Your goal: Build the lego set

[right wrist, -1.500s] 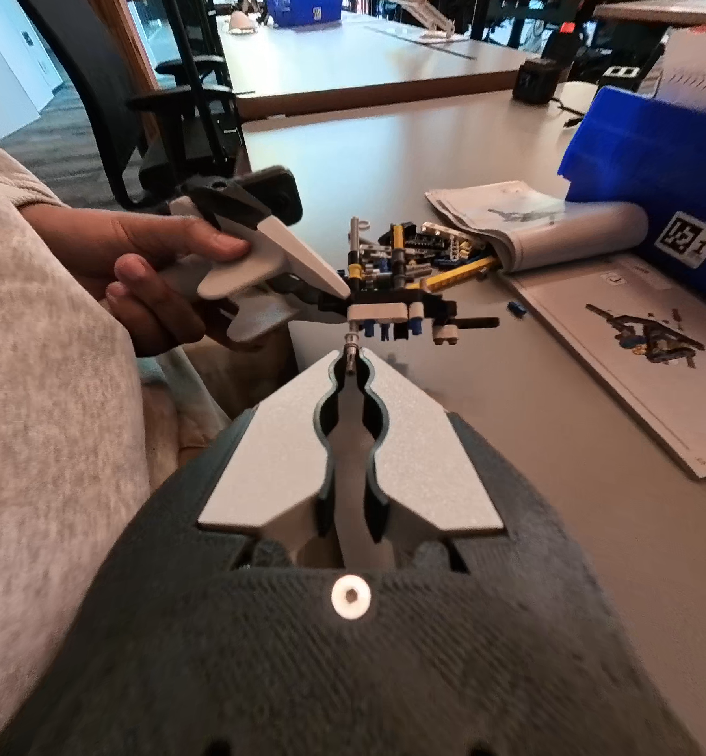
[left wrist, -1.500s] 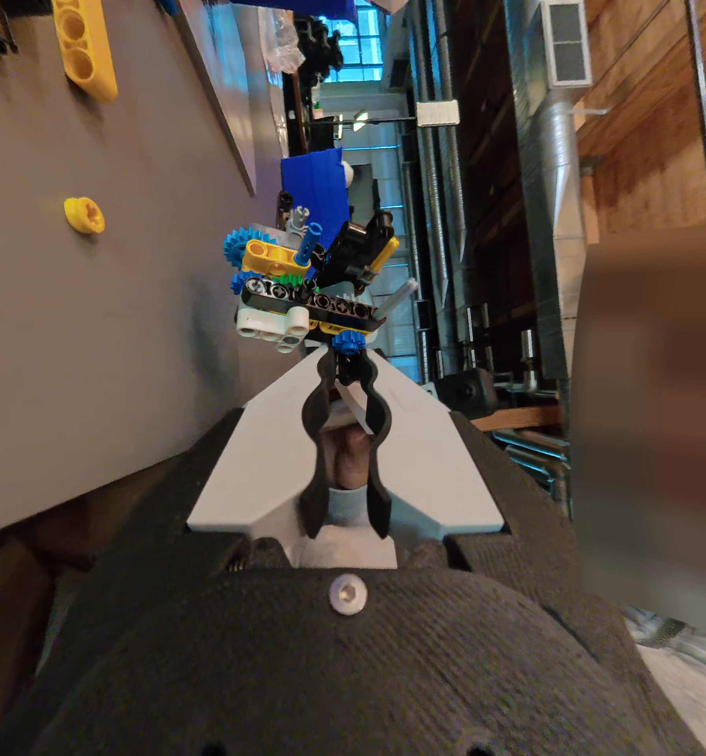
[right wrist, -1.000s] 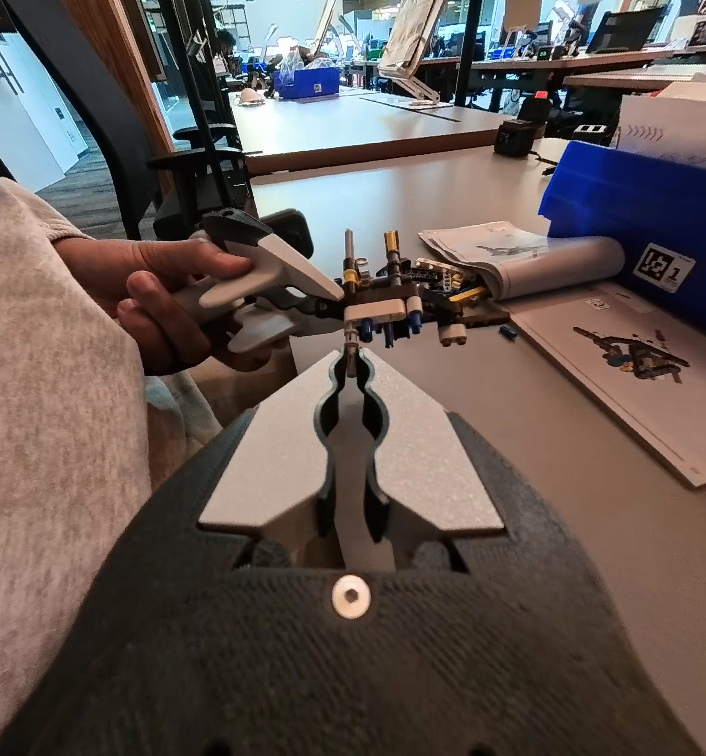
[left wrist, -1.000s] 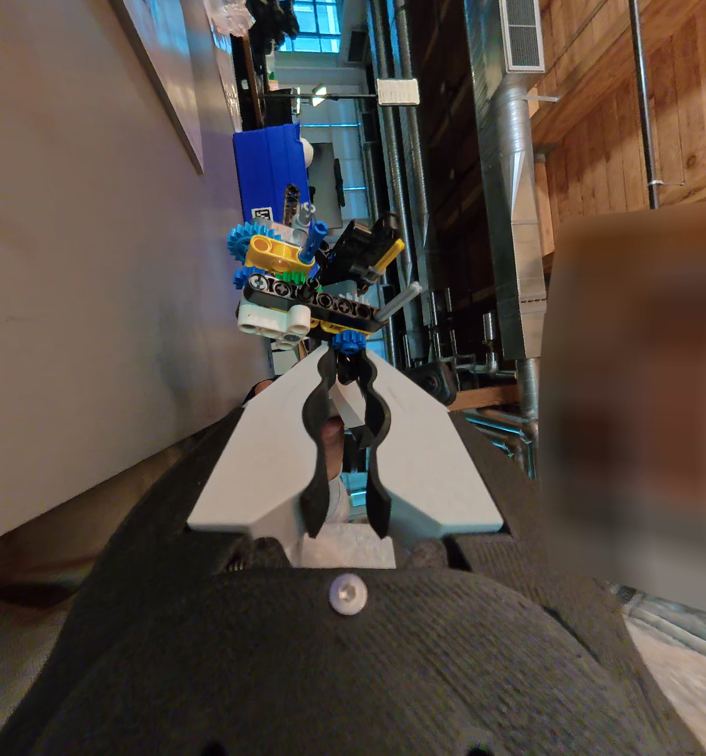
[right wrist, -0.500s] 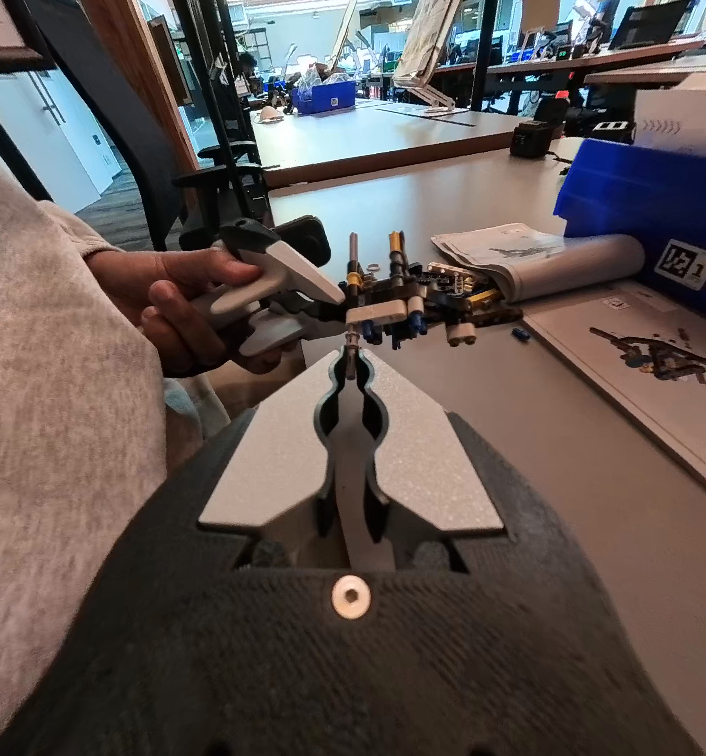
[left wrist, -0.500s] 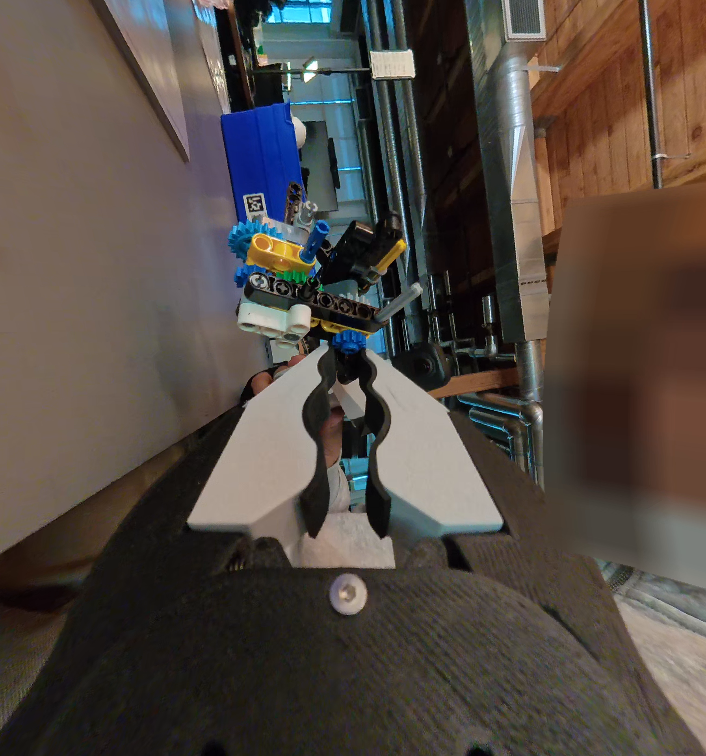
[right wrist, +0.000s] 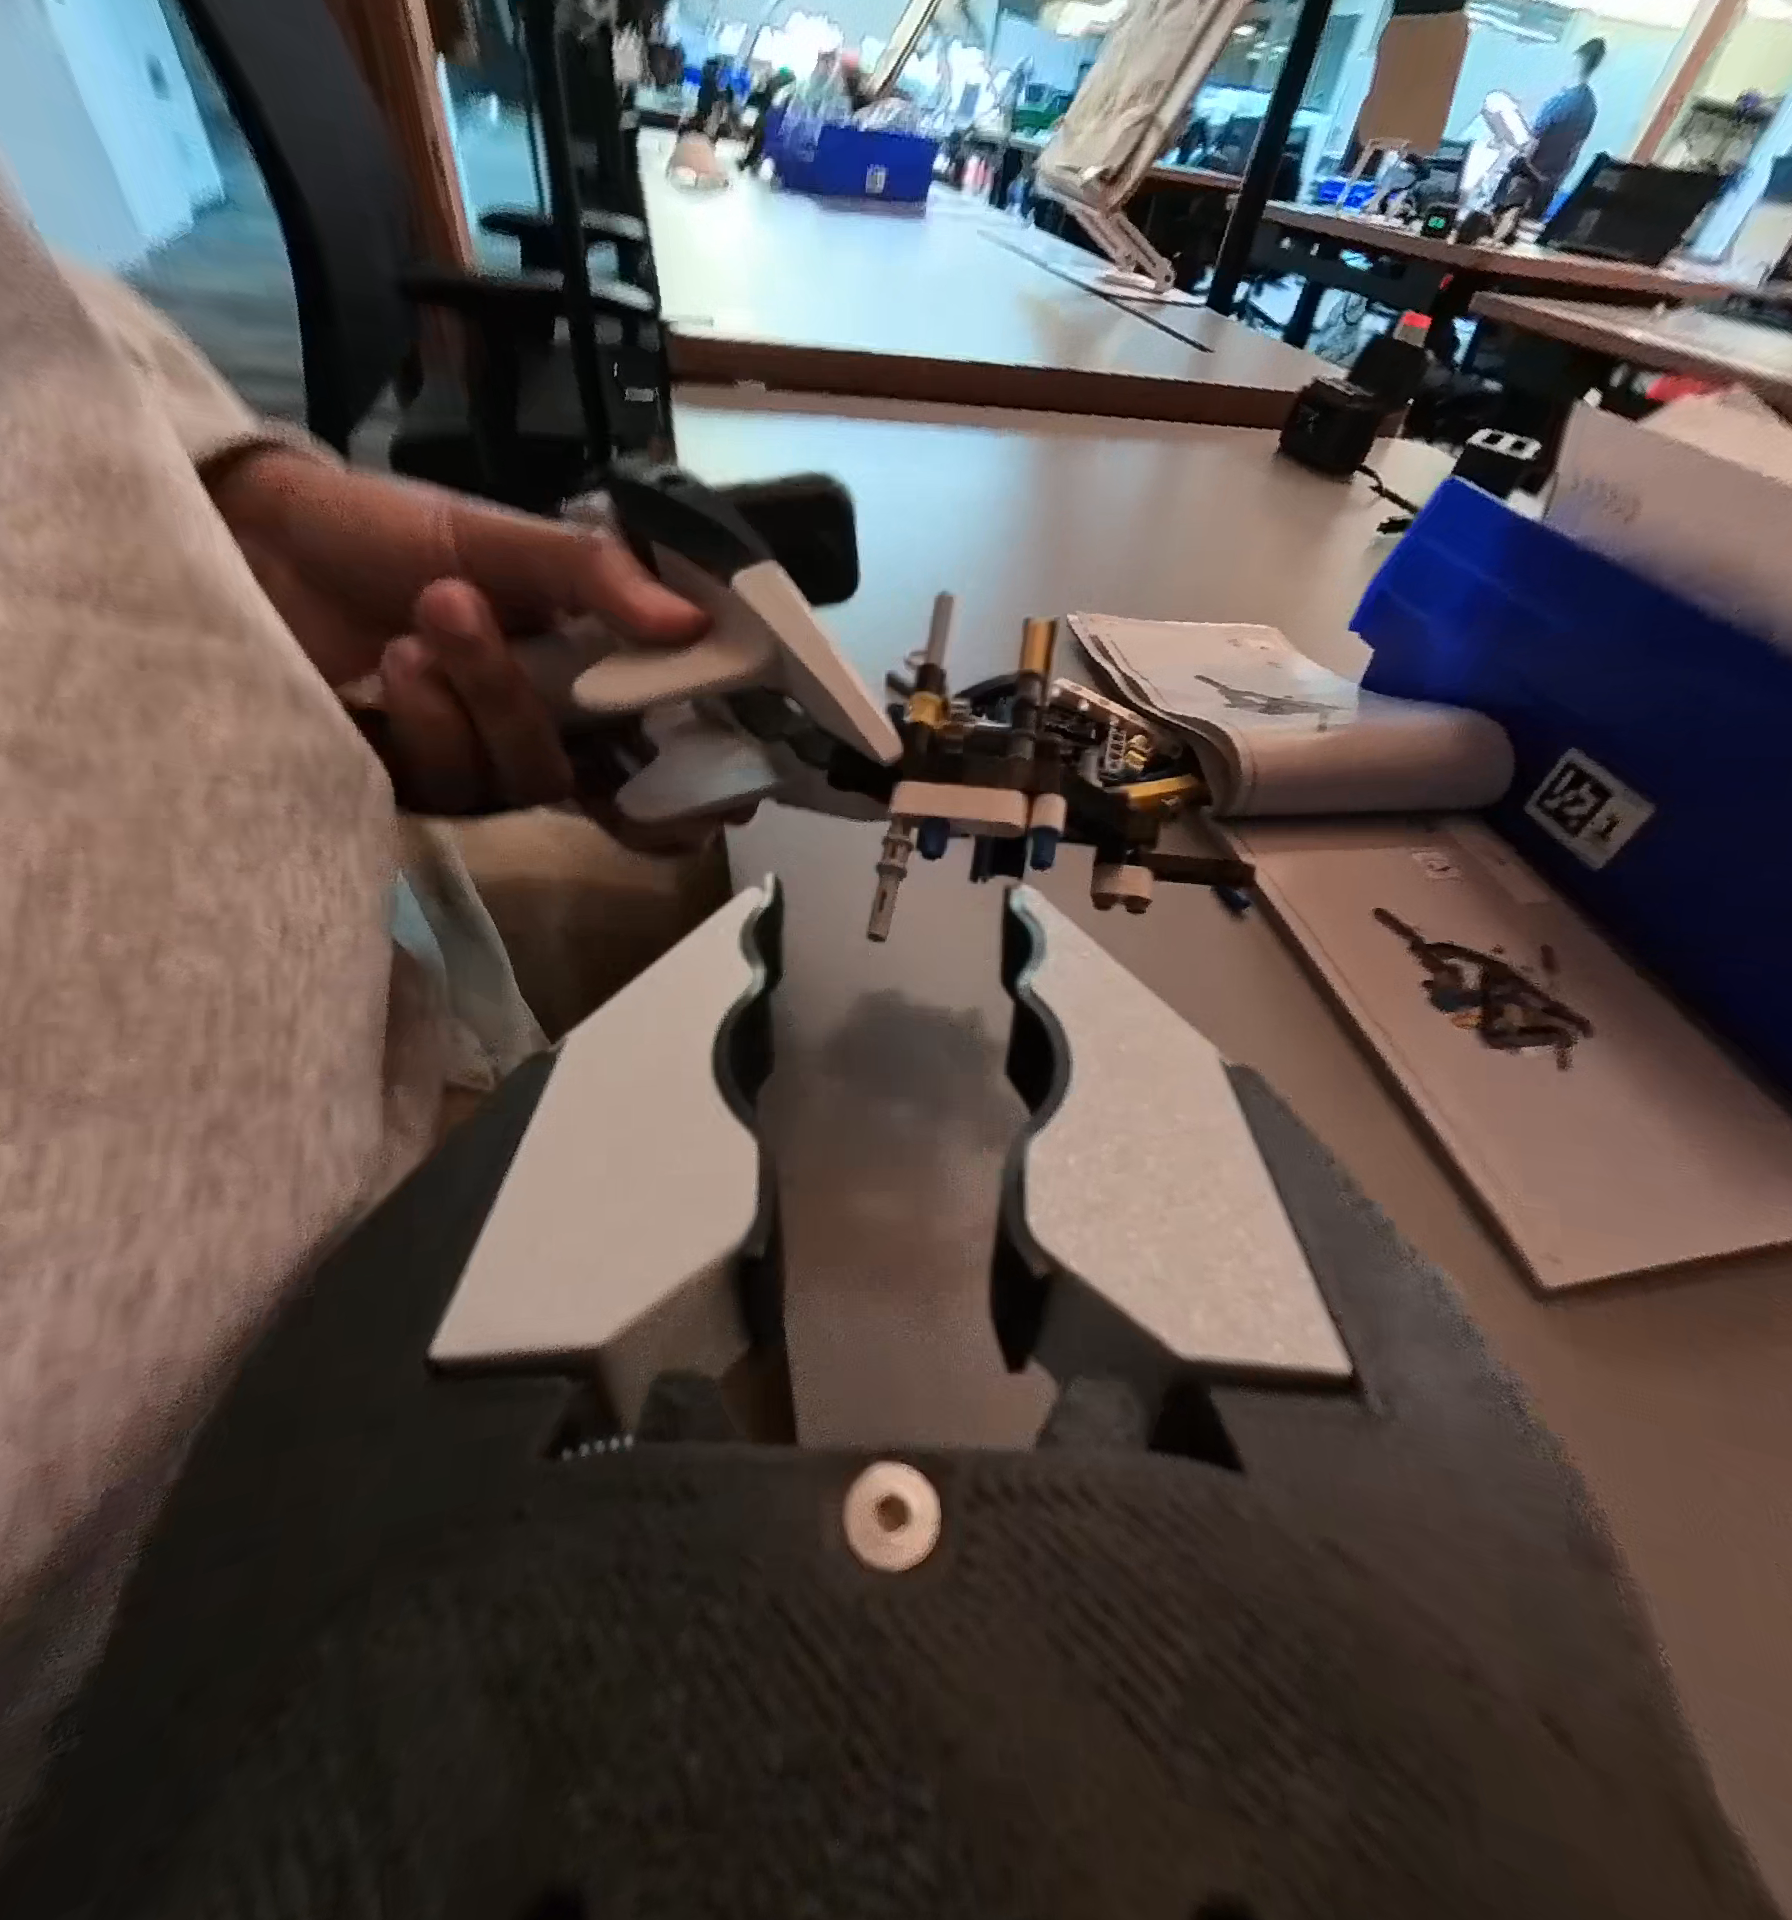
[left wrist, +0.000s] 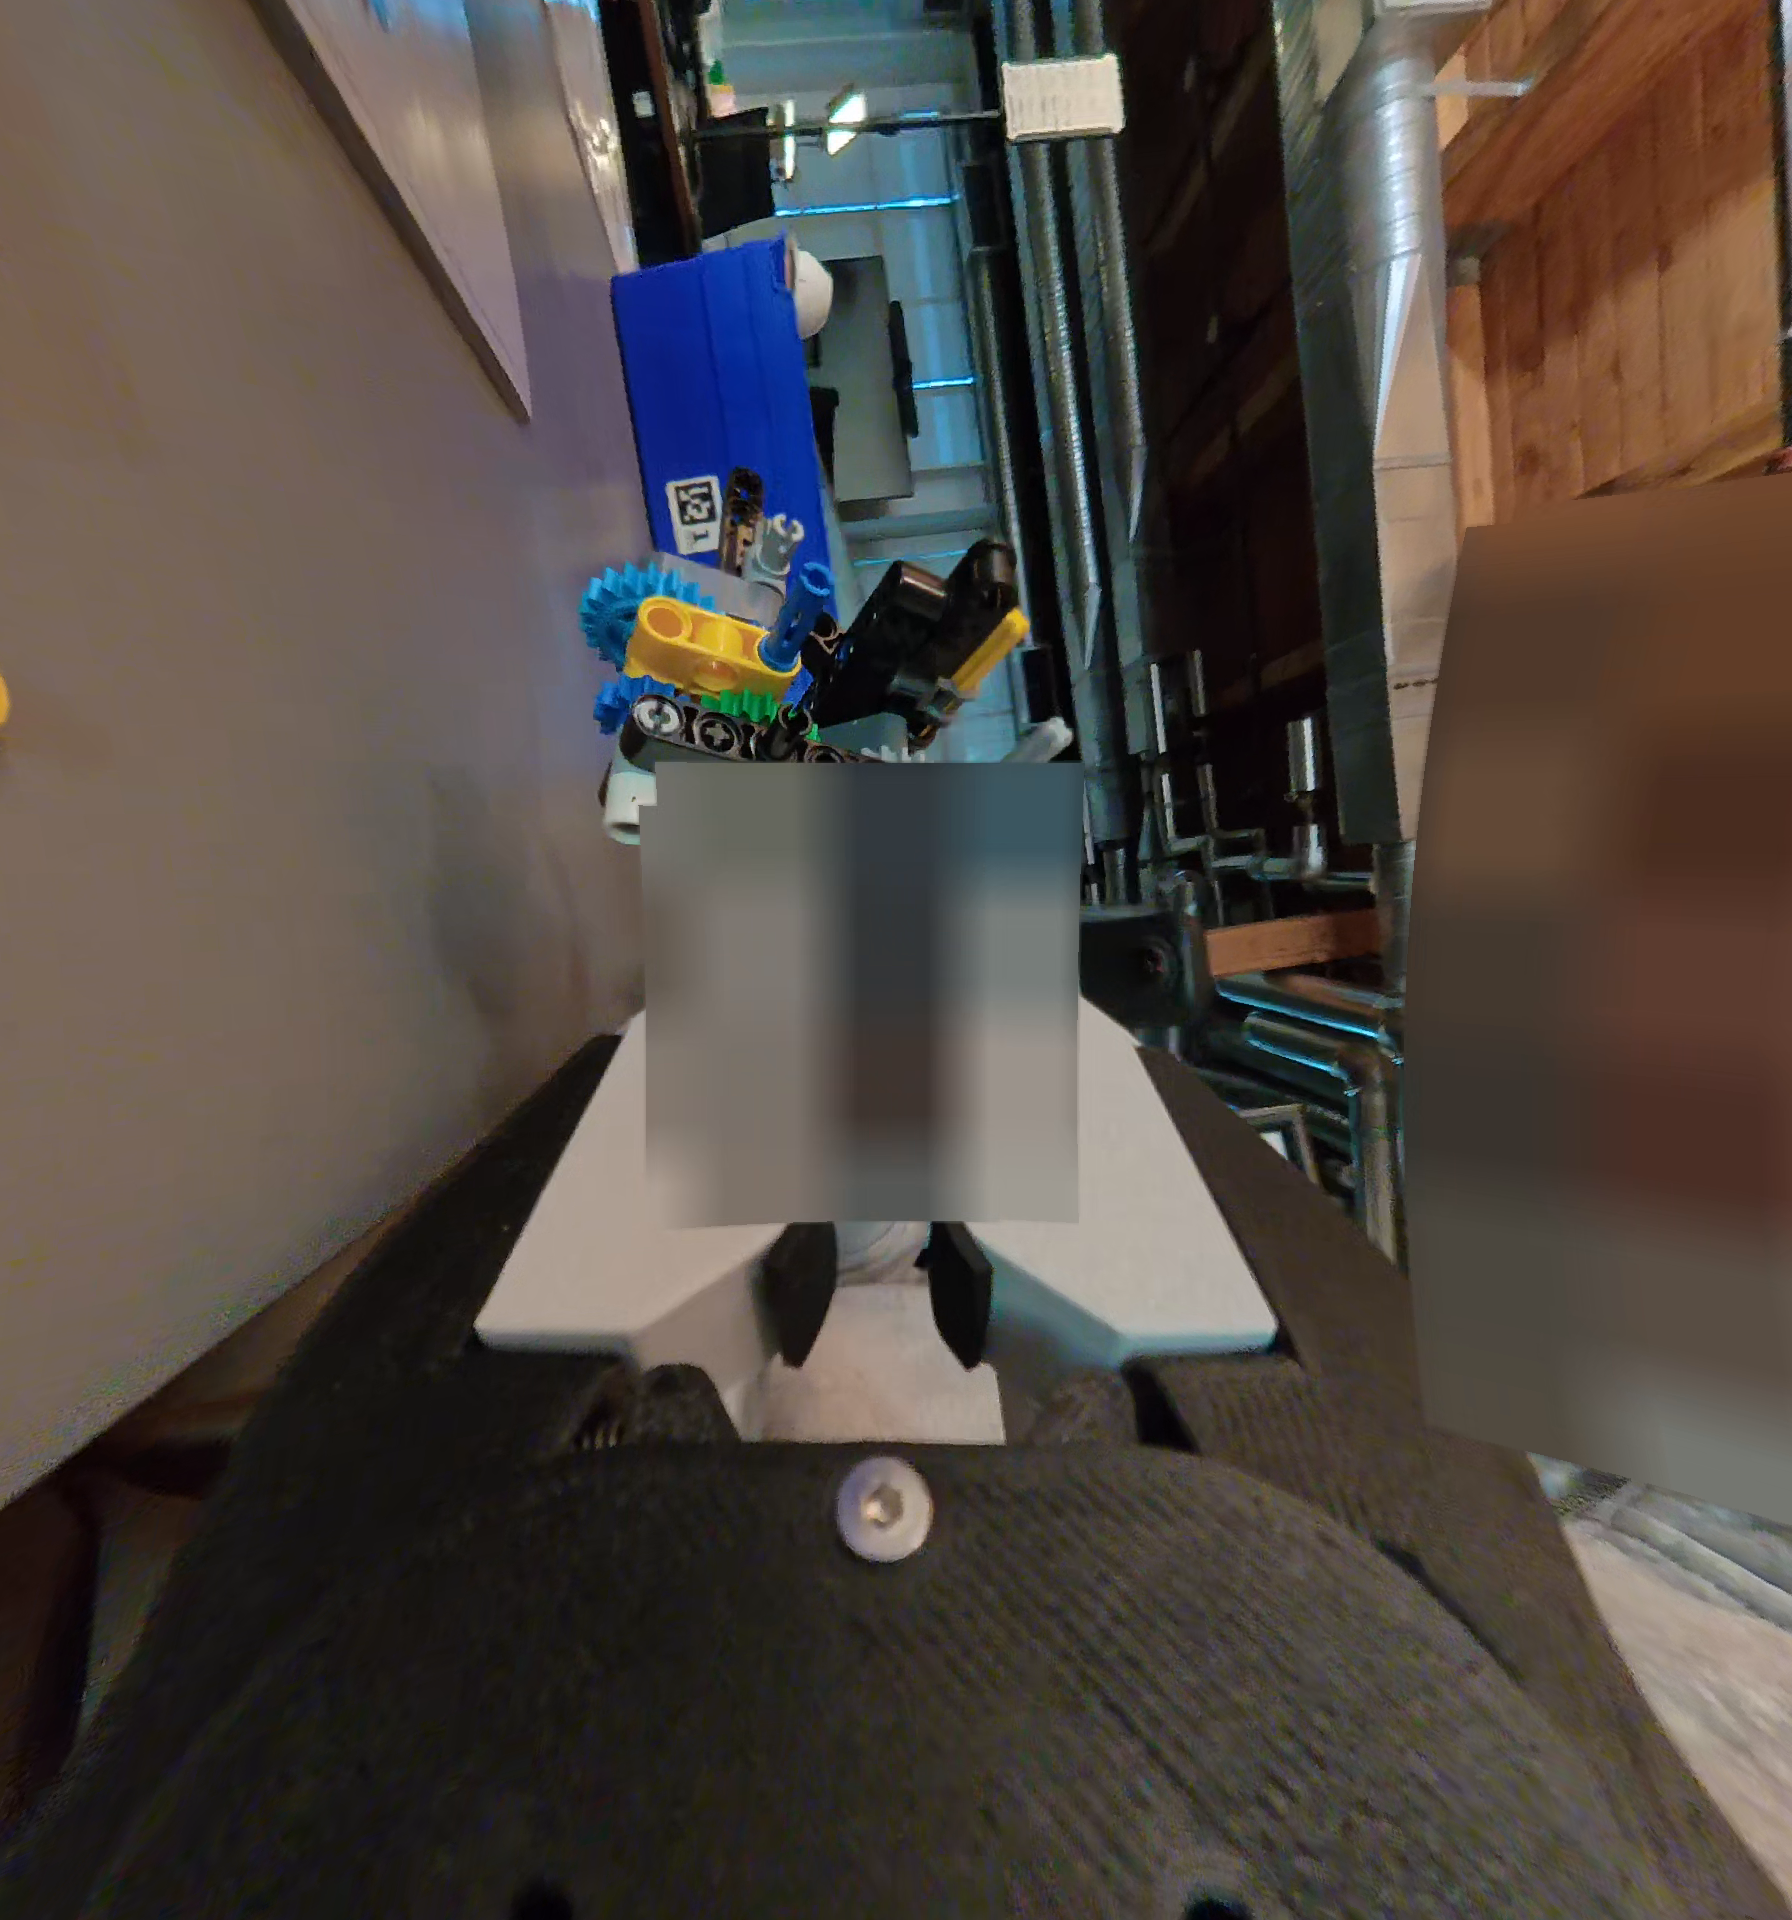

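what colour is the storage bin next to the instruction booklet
Blue. The bin shows best in the right wrist view, behind the booklet.

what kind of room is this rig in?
Probably a shared open-plan lab or workshop: rows of long desks with a monitor, a blue parts bin on the table, and exposed metal ducting against timber walls.
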### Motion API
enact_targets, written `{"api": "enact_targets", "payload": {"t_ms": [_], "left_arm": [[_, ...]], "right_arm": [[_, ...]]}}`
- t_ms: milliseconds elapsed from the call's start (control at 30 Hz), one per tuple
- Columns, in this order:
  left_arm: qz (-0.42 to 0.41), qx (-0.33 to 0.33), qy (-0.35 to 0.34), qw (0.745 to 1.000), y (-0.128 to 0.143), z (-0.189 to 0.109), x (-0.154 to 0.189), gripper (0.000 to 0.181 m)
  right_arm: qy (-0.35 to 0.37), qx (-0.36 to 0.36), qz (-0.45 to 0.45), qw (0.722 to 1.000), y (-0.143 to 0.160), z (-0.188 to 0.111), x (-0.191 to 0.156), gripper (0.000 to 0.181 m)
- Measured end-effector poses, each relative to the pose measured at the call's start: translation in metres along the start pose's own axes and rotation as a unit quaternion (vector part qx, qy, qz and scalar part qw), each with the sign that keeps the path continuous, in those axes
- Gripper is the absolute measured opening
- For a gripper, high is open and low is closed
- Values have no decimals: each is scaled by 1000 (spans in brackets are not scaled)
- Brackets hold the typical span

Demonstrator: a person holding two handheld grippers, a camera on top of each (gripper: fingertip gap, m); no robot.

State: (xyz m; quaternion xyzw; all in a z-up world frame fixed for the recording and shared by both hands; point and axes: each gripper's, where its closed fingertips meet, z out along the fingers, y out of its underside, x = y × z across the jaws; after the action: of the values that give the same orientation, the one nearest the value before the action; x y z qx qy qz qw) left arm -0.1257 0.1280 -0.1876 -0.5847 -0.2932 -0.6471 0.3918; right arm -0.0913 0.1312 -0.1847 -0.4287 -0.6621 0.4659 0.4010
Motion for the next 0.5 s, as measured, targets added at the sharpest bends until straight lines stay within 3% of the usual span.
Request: {"api": "enact_targets", "payload": {"t_ms": [33, 100, 233, 333, 500], "left_arm": [[9, -6, -9, 1000, 0, 0, -1, 7], [32, -27, -32, 999, 1, 2, -3, 7], [79, -55, -51, 994, 0, 6, -4, 7], [116, -69, -62, 989, -4, 10, -4, 8], [141, -88, -73, 983, -4, 17, -8, 7]], "right_arm": [[1, -15, -35, 999, 1, -1, -1, 49], [8, -56, -134, 989, 4, -1, -3, 54], [21, -143, -326, 934, 18, 3, 1, 48], [-1, -188, -363, 913, 27, 3, 7, 55], [-20, -196, -423, 884, 18, 5, 6, 55]]}}
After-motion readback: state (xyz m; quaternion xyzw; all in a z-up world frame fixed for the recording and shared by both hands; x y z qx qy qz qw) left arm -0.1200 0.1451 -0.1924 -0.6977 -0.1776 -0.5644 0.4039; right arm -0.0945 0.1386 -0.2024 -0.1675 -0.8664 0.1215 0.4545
